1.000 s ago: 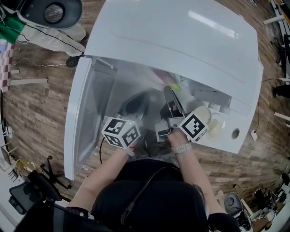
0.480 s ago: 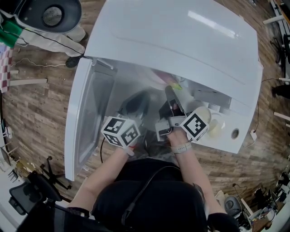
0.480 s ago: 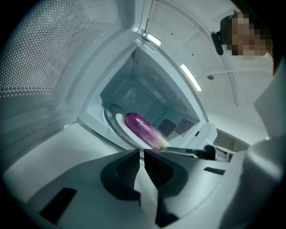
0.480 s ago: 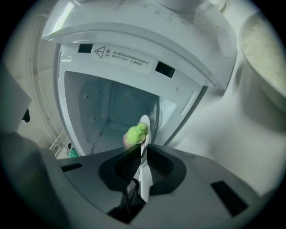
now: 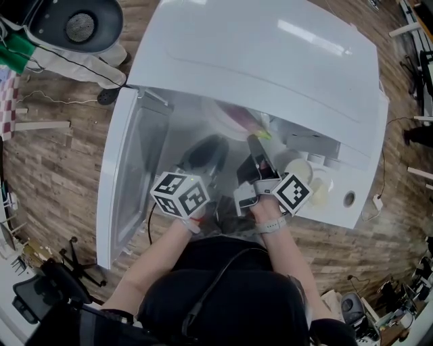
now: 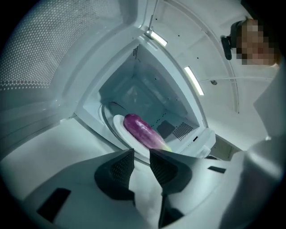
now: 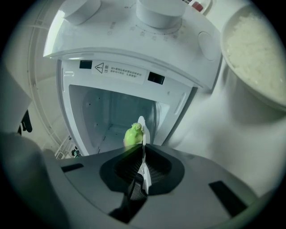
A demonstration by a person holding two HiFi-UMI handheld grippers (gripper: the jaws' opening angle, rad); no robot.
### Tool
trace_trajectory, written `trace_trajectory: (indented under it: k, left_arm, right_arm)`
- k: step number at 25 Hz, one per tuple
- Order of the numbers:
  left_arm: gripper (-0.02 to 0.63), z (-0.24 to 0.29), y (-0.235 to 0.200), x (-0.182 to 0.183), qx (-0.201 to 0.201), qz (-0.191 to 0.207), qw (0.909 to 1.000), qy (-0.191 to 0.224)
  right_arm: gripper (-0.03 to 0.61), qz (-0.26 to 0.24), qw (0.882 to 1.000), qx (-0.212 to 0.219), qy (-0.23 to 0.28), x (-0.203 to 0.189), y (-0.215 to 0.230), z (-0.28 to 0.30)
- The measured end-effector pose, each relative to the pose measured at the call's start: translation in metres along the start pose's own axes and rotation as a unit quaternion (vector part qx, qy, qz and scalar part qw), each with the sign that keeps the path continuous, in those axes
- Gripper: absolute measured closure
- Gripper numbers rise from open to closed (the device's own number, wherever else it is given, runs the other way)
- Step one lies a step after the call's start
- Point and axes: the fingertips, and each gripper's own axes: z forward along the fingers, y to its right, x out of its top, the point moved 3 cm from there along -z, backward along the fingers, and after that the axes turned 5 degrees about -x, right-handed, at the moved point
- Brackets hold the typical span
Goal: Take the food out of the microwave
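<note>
Head view: white microwave (image 5: 270,61) seen from above on a wood-plank floor (image 5: 54,155), its door (image 5: 125,182) swung wide open to the picture's left; a person's two forearms reach toward the opening, the left gripper (image 5: 206,145) and right gripper (image 5: 254,140) side by side at the mouth of the cavity, the right one further in, by a pale plate (image 5: 226,115) with a purple eggplant (image 5: 241,119) on it. Left gripper view: jaws a narrow gap apart, nothing between them, pads clear of the plate; the plate lies flat on the cavity floor just beyond the jaw tips, the eggplant lengthwise on it, purple body toward the back, green stem end toward the right wall. Right gripper view: jaws have just been closing and now pinch the thin white rim of the plate, which stands edge-on between the pads; the green stem end shows just left of the rim; above the opening, a warning label (image 7: 120,71) and a control panel (image 7: 156,13) with round dials
</note>
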Motion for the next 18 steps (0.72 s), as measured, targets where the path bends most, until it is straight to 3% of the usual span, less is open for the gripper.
trace_trajectory:
  k: [9,14,18]
  left_arm:
    - [0.506,0.001,-0.002,0.003,-0.010,-0.068,0.9975,0.017]
    - [0.506,0.003,-0.007,0.004,-0.016,-0.127,0.9912,0.033]
    - [0.506,0.002,-0.014,0.006,-0.012,-0.142,0.9891,0.038]
  right_arm:
    - [0.541,0.005,1.000,0.005,-0.001,0.000,0.001,-0.009]
    - [0.541,0.006,1.000,0.008,-0.005,0.000,0.002,-0.014]
    - [0.541,0.003,1.000,0.009,-0.015,-0.002,0.004,-0.017]
